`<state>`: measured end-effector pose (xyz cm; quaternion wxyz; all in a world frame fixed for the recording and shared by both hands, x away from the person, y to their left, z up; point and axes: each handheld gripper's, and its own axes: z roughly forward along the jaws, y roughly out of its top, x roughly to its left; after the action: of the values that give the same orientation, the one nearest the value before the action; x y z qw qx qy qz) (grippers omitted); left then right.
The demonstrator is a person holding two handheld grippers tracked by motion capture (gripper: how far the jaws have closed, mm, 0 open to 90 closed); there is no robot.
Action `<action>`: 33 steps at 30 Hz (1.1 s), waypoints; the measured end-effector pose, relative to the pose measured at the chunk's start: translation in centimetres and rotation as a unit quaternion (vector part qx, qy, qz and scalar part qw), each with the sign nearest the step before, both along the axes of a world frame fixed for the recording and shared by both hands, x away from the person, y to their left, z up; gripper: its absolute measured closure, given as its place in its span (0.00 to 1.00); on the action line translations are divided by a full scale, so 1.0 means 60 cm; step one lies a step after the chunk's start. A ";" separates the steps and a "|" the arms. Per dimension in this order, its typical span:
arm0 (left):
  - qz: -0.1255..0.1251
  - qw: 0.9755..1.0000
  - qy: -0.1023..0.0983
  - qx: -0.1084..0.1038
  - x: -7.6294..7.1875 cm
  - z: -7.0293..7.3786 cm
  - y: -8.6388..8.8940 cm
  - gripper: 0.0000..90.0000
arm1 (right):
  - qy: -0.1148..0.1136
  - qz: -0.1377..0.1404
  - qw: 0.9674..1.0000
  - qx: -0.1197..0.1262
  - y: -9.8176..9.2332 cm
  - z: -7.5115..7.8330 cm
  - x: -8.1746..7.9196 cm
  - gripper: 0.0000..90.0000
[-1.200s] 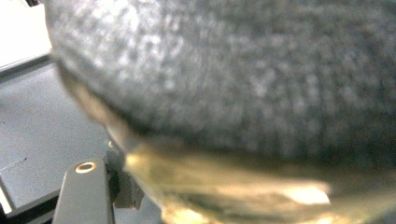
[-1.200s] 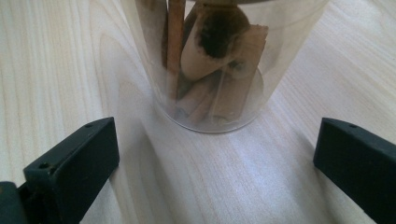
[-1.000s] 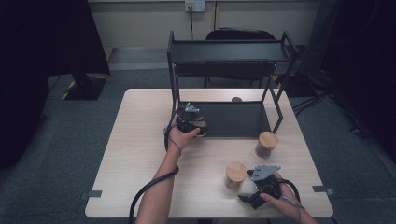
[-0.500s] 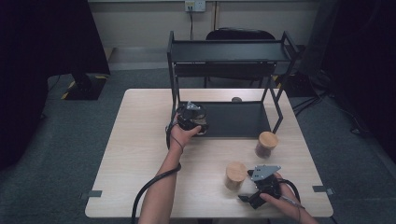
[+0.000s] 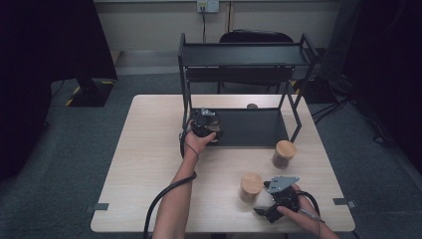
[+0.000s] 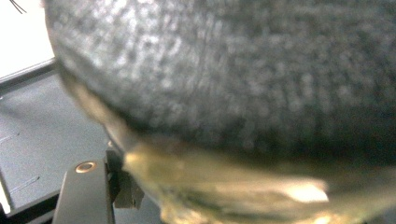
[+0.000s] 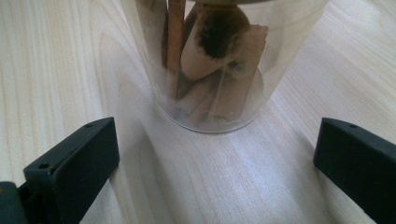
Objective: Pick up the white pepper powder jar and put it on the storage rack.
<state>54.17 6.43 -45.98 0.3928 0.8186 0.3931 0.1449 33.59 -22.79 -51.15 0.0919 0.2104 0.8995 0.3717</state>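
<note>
A: Where's the jar going onto the rack?
B: The left gripper [image 5: 205, 123] is clamped on something at the rack's lower shelf [image 5: 254, 127]; probably a jar [image 6: 243, 93], though it's blurred.
A: What's left?
B: Two jars on the table [image 5: 144, 164]. The right gripper [image 7: 215, 158] gapes before the cinnamon jar [image 7: 219, 60], holding nothing.

It looked like a lab or test room: grey carpet floor [image 5: 74, 164], tape marks, wall socket [image 5: 208, 6] at top centre, bare table [image 5: 149, 149].
</note>
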 end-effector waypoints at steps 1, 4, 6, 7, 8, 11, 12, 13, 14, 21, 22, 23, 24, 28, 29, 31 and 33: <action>0.002 1.000 0.000 0.003 0.002 -0.002 -0.001 0.35 | 0.000 0.000 1.000 0.000 0.000 0.000 0.000 0.00; 0.004 1.000 0.000 0.008 0.004 -0.004 -0.002 0.35 | 0.000 0.000 1.000 0.000 0.000 0.000 0.000 0.00; 0.008 1.000 0.000 0.008 0.007 -0.007 -0.001 0.35 | 0.000 0.000 1.000 0.000 0.000 0.000 0.000 0.00; 0.010 1.000 0.002 0.006 0.008 -0.010 -0.001 0.35 | 0.000 0.000 1.000 0.000 0.000 0.000 0.000 0.00; 0.011 1.000 0.002 0.006 0.009 -0.011 -0.001 0.35 | 0.000 0.000 1.000 0.000 0.000 0.000 0.000 0.00; 0.013 1.000 0.002 0.011 0.012 -0.014 -0.001 0.35 | 0.000 0.000 1.000 0.000 0.000 0.000 0.000 0.00; 0.013 1.000 0.002 0.011 0.012 -0.014 -0.001 0.35 | 0.000 0.000 1.000 0.000 0.000 0.000 0.000 0.00; 0.016 1.000 0.000 0.011 0.013 -0.016 -0.002 0.35 | 0.000 0.000 1.000 0.000 0.000 0.000 0.000 0.00; 0.016 1.000 0.001 0.012 0.014 -0.016 -0.003 0.35 | 0.000 0.000 1.000 0.000 0.000 0.000 0.000 0.00; 0.019 1.000 0.002 0.014 0.019 -0.020 -0.007 0.35 | 0.000 0.000 1.000 0.000 0.000 0.000 0.000 0.00; 0.019 1.000 0.002 0.014 0.020 -0.021 -0.008 0.35 | 0.000 0.000 1.000 0.000 0.000 0.000 0.000 0.00; 0.019 1.000 0.002 0.014 0.020 -0.021 -0.008 0.35 | 0.000 0.000 1.000 0.000 0.000 0.000 0.000 0.00; 0.019 1.000 0.002 0.015 0.020 -0.022 -0.008 0.35 | 0.000 0.000 1.000 0.000 0.000 0.000 0.000 0.00; 0.019 1.000 -0.006 0.018 0.023 -0.022 -0.011 0.35 | 0.000 0.000 1.000 0.000 0.000 0.000 0.000 0.00; 0.020 1.000 -0.006 0.019 0.024 -0.022 -0.012 0.35 | 0.000 0.000 1.000 0.000 0.000 0.000 0.000 0.00; 0.019 1.000 -0.007 0.017 0.025 -0.022 -0.012 0.35 | 0.000 0.000 1.000 0.000 0.000 0.000 0.000 0.00; 0.020 1.000 -0.006 0.020 0.026 -0.022 -0.013 0.35 | 0.000 0.000 1.000 0.000 0.000 0.000 0.000 0.00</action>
<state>55.76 5.65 -47.27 0.3761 0.8171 0.4042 0.1657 33.59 -22.79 -51.15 0.0916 0.2107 0.8995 0.3718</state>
